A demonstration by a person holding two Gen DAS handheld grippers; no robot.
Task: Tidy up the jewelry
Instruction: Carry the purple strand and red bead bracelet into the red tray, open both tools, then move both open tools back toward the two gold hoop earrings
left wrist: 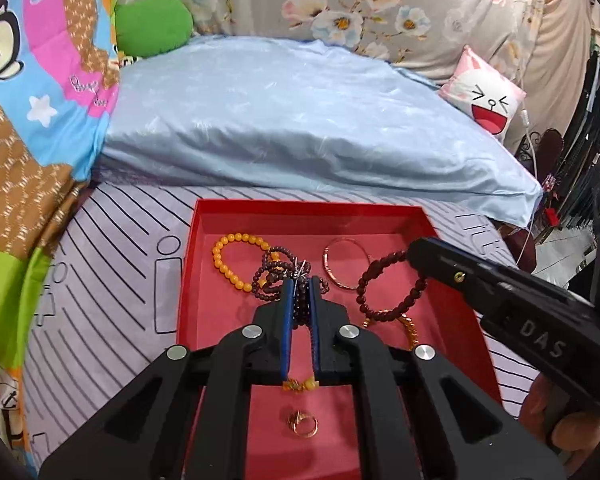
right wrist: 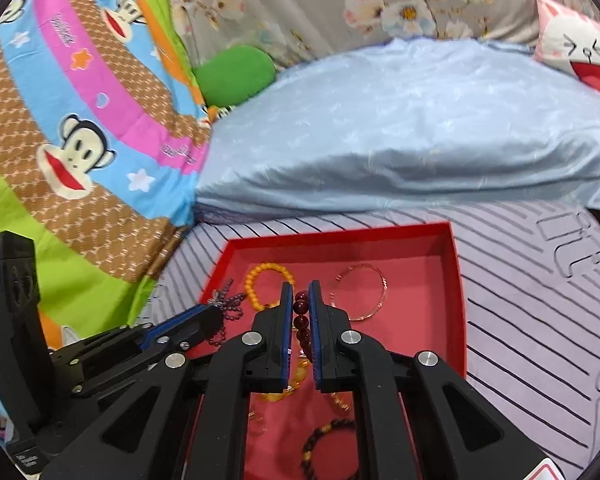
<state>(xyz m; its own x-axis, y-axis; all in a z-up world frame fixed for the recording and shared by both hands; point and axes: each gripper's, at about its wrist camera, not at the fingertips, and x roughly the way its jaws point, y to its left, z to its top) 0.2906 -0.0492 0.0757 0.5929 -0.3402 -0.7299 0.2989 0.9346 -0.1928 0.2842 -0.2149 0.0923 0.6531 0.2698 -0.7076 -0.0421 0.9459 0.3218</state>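
A red tray (left wrist: 308, 211) (right wrist: 456, 280) lies on the bed with jewelry in it. My left gripper (left wrist: 301, 282) is shut on a tangled dark purple bead strand (left wrist: 274, 276); it shows in the right wrist view (right wrist: 216, 310) with the strand (right wrist: 228, 308) hanging from it. My right gripper (right wrist: 301, 286) is shut on a dark red bead bracelet (right wrist: 301, 312), which hangs from its tip (left wrist: 414, 252) as a loop (left wrist: 384, 288). An orange bead bracelet (left wrist: 230, 258) (right wrist: 256, 276), a thin gold bangle (left wrist: 342, 268) (right wrist: 364, 292) and a gold ring (left wrist: 302, 426) lie in the tray.
A light blue pillow (left wrist: 300, 120) (right wrist: 420, 120) lies behind the tray. A colourful cartoon quilt (left wrist: 28, 140) (right wrist: 80, 120) is on the left. The striped lilac sheet (left wrist: 112, 260) (right wrist: 540, 320) surrounds the tray. A brown-and-yellow bead bracelet (right wrist: 324, 440) lies near the tray's front.
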